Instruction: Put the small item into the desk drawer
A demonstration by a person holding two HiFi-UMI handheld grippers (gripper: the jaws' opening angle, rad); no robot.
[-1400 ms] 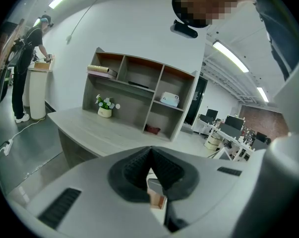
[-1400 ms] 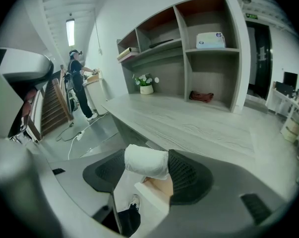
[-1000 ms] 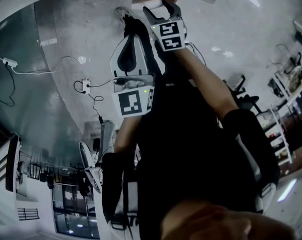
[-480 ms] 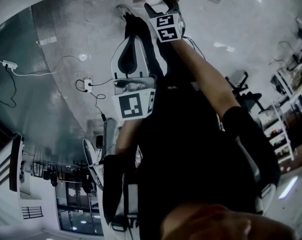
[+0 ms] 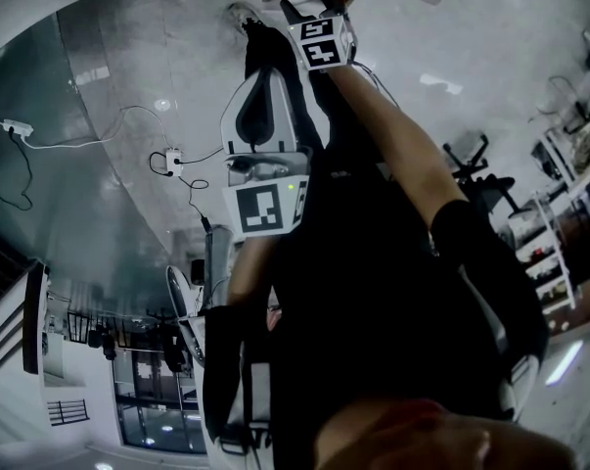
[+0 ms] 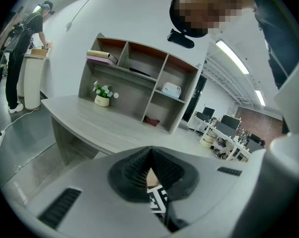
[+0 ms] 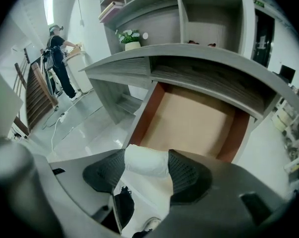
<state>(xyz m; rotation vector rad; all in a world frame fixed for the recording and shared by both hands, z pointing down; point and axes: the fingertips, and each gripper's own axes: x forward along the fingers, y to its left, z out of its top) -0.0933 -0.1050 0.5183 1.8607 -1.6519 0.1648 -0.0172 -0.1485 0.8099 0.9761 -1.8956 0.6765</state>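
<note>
Squeezing the small white item (image 7: 145, 158), your right claw (image 7: 148, 168) has it pinched tight across its middle. It looks soft and light, so it will likely squash, not break; a gentle hold on its middle seems enough. The open drawer (image 7: 189, 123) lies just ahead of that claw. Your left claw (image 6: 149, 170) is closed, empty.

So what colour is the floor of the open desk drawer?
Light tan, with reddish-brown side walls; the right gripper view shows the open desk drawer best.
</note>
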